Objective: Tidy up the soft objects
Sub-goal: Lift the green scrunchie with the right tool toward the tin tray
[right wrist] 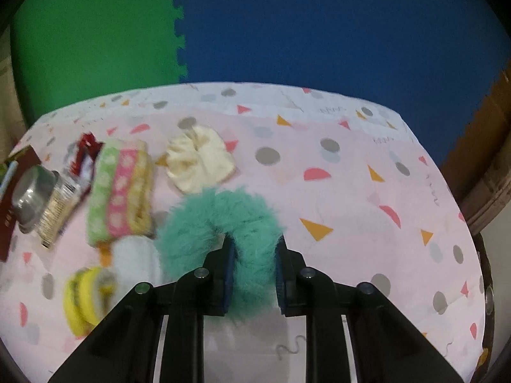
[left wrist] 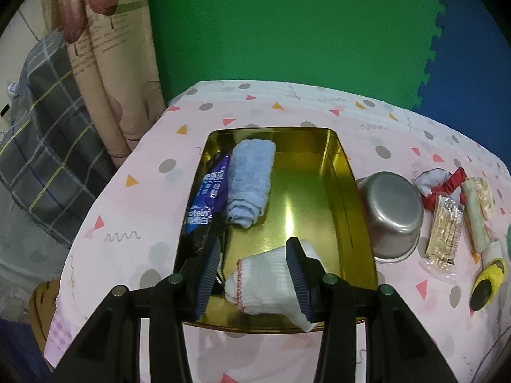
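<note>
A gold metal tray (left wrist: 319,191) sits on the pink patterned tablecloth. Inside it lie a rolled blue towel (left wrist: 250,182), a purple snack packet (left wrist: 207,198) and a white knit glove (left wrist: 268,277). My left gripper (left wrist: 254,244) hangs open over the tray's near end. The glove lies below, between the fingers, and the left pad is clear of it. My right gripper (right wrist: 254,241) is shut on a teal furry scrunchie (right wrist: 198,223), lifted a little off the cloth. The rest of the ring arches out ahead of the fingers.
Right of the tray stand an upturned steel bowl (left wrist: 392,214), a red and white scrunchie (left wrist: 440,182), a toothpick packet (left wrist: 445,229) and a yellow item (left wrist: 488,281). In the right wrist view, a cream scrunchie (right wrist: 199,162), striped fuzzy socks (right wrist: 119,191) and a white fluffy piece (right wrist: 134,258) lie to the left.
</note>
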{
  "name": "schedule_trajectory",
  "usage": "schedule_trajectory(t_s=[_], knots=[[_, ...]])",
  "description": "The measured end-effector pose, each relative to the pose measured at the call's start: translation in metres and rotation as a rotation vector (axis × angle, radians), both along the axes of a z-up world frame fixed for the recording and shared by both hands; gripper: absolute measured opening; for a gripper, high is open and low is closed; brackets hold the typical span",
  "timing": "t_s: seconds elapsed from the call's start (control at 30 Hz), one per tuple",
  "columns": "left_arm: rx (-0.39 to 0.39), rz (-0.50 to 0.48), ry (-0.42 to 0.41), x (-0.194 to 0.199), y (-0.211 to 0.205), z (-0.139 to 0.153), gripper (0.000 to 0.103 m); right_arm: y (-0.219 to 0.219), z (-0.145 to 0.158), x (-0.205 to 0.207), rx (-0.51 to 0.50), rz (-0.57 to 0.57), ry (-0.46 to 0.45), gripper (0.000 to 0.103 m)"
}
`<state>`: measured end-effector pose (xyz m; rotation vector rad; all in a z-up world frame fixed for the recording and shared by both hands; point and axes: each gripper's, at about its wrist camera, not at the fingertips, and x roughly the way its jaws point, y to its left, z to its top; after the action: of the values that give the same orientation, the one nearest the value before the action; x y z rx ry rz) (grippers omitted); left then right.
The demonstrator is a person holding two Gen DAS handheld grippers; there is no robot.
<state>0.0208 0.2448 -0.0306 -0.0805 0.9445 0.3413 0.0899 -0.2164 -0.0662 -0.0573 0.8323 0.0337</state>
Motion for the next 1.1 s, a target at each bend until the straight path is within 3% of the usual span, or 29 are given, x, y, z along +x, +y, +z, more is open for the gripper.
schedule_trajectory(t_s=[0.4,0.87,1.1], knots=[[0.048,0.005,-0.049,-0.016,0.002,-0.003,0.044,0.097,0.044,-0.002,0.053,0.224,-0.042,0.019],[-0.002,0.163,-0.078,-0.042,0.055,0.001,0.044,0.276,0.035,-0.014,0.118,0.568,0.023,0.019],[-0.016,0.201,-0.081,-0.046,0.071,-0.002,0.044,0.353,0.034,-0.015,0.108,0.68,0.03,0.019]])
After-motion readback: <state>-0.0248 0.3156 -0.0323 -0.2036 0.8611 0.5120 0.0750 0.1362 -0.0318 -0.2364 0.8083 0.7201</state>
